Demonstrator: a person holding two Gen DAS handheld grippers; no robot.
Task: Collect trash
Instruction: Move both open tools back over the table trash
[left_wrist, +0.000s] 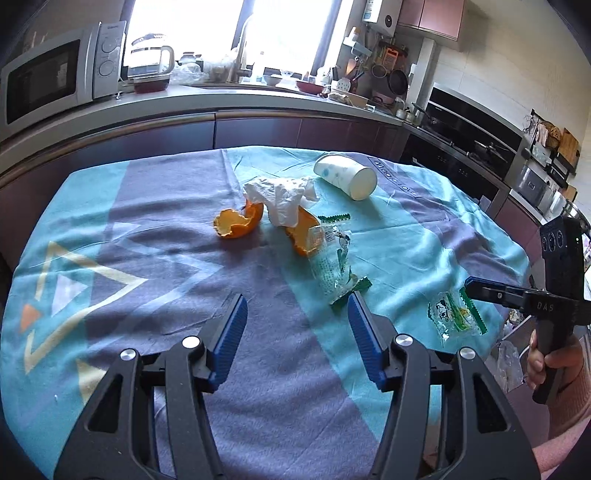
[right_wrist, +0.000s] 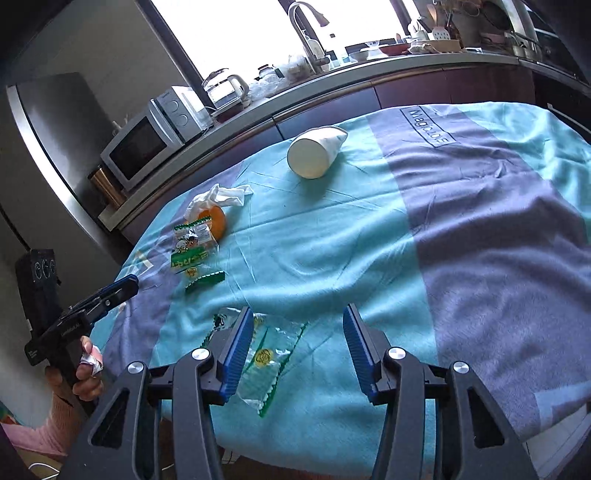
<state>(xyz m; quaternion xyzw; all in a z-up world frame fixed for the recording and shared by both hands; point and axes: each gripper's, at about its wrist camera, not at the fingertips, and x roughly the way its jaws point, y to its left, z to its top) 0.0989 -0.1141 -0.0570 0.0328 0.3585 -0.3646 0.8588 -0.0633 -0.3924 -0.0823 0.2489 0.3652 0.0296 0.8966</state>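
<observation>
1. While both stand wide apart and hold nothing, the left gripper (left_wrist: 297, 314) jaws hover above the table (left_wrist: 258, 369), the right gripper (right_wrist: 298, 325) jaws over a clear wrapper (right_wrist: 269, 354).
2. Farther off lie a second wrapper (left_wrist: 332, 258), orange peel (left_wrist: 236, 223) and tissue (left_wrist: 282, 197).
3. Farthest, a paper cup (left_wrist: 345, 175) lies on its side.

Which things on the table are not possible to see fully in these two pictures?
- Second orange peel: left wrist view, partly covered by the crumpled tissue and the clear wrapper.
- Near wrapper: right wrist view, partly behind the right hand-held gripper finger.
- Paper cup: inside not visible in either view.
</observation>
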